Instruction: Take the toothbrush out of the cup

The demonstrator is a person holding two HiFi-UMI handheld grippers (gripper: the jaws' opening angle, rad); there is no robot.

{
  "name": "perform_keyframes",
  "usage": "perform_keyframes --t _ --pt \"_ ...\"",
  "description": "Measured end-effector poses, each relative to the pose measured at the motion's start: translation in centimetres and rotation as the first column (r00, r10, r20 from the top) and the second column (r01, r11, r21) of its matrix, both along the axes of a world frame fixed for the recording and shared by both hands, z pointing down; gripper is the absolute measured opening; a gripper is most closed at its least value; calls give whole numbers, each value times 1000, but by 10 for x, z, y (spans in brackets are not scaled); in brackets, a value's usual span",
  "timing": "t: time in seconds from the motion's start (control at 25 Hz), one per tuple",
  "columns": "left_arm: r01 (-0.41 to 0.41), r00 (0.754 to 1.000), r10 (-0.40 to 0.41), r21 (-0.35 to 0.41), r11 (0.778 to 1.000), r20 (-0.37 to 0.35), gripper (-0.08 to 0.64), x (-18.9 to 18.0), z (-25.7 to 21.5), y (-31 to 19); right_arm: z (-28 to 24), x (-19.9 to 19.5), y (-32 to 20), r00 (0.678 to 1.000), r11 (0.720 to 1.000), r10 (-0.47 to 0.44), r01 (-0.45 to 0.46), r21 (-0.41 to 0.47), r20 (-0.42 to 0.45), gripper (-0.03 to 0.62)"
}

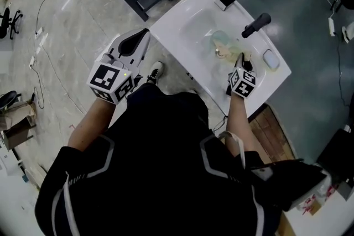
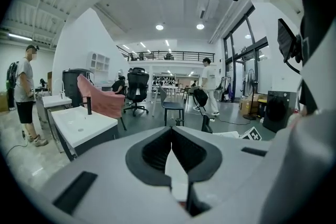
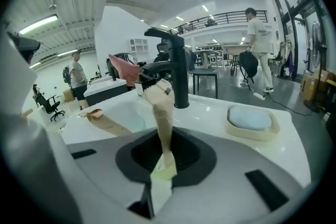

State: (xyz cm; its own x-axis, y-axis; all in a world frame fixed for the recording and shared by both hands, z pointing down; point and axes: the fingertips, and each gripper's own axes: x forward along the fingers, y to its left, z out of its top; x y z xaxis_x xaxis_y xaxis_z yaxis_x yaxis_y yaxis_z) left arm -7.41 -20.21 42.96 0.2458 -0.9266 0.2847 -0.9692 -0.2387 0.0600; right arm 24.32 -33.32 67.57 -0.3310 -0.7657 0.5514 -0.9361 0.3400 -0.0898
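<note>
one toothbrush [image 3: 160, 107] sits clamped in the right gripper [image 3: 165, 152].

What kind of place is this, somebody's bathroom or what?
Probably no home bathroom: more likely an open lab or office hall with mock-up wash stations. A freestanding white washbasin with a black faucet stands here, a second washbasin farther off, with an office chair and a mezzanine railing behind.

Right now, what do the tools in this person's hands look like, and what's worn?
The left gripper and right gripper are pale grey plastic shells, each carrying a cube of black-and-white square markers. Their fingers are grey with black padded lining. The person wears a black short-sleeved top with grey stripes.
</note>
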Motion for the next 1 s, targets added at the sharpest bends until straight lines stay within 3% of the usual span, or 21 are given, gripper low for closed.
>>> perform_keyframes --t 0.68,1.0 --pt "-134 991 135 33 990 -20 5 -1 -18 -40 -57 3 8 998 997 61 -60 54 -11 35" --pt "-318 946 320 52 947 -45 5 20 -14 -67 -112 15 21 987 979 162 -161 122 4 35"
